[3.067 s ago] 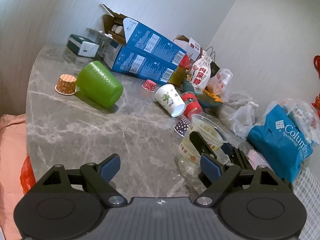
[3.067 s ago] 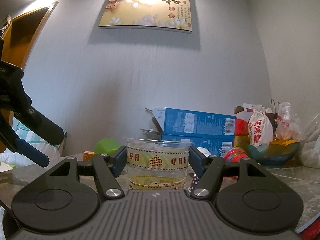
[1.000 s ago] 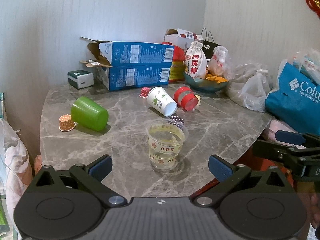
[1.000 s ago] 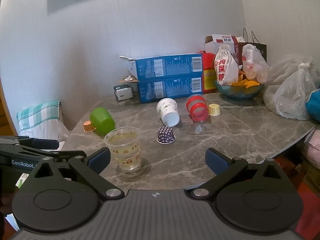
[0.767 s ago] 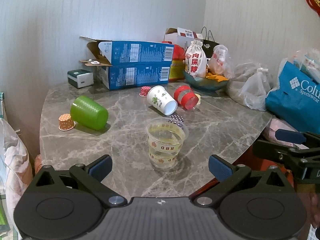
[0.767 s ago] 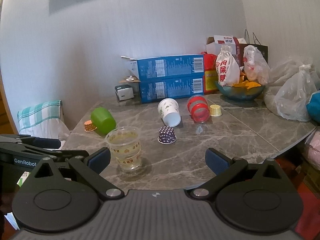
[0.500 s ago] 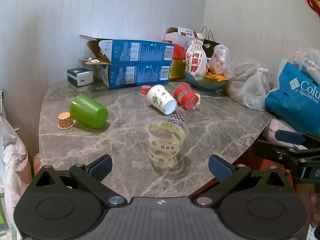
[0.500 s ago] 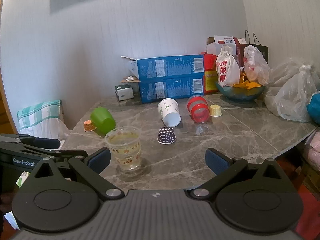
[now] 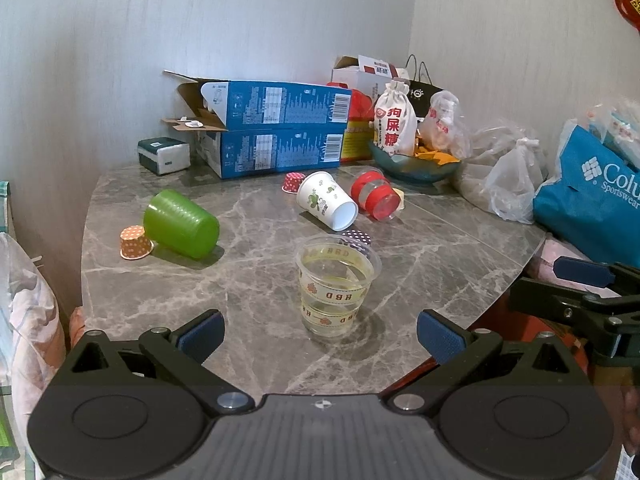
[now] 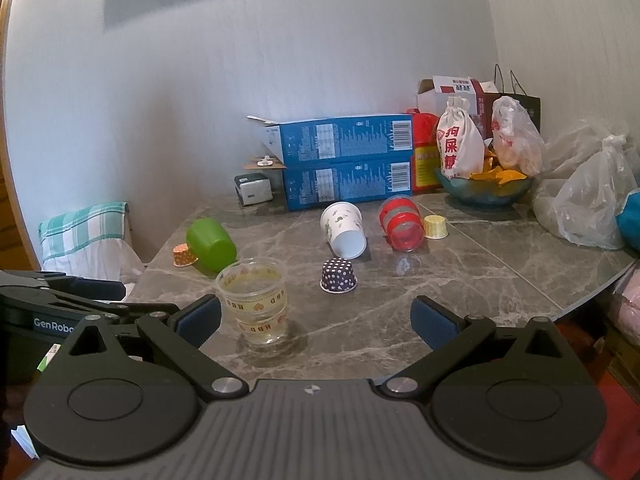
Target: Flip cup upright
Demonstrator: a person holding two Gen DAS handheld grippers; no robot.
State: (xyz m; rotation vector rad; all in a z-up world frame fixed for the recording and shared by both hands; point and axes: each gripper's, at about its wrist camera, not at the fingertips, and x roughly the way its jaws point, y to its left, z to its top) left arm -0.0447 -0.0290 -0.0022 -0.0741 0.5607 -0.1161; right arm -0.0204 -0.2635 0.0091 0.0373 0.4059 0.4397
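A clear plastic cup [image 9: 335,290] with yellow "HBD" bands stands upright near the front edge of the grey marble table [image 9: 256,264]; it also shows in the right wrist view [image 10: 256,304]. My left gripper [image 9: 320,332] is open and empty, held back from the cup. My right gripper [image 10: 316,324] is open and empty, with the cup ahead of its left finger. A green cup [image 9: 182,224], a white printed paper cup [image 9: 326,204] and a red cup [image 9: 376,201] lie on their sides further back.
Small paper cups stand upside down: orange dotted [image 9: 135,242], purple dotted [image 10: 338,276], red dotted [image 9: 292,182], yellow [image 10: 435,227]. Blue boxes [image 9: 276,132], a bowl [image 9: 412,166], a cloth sack and plastic bags [image 9: 508,176] crowd the back and right. A blue Columbia bag [image 9: 592,200] sits at the right.
Three seconds ago my right gripper was shut on the clear cup. It has let go and both grippers have drawn back from the table. In the last second nothing moved.
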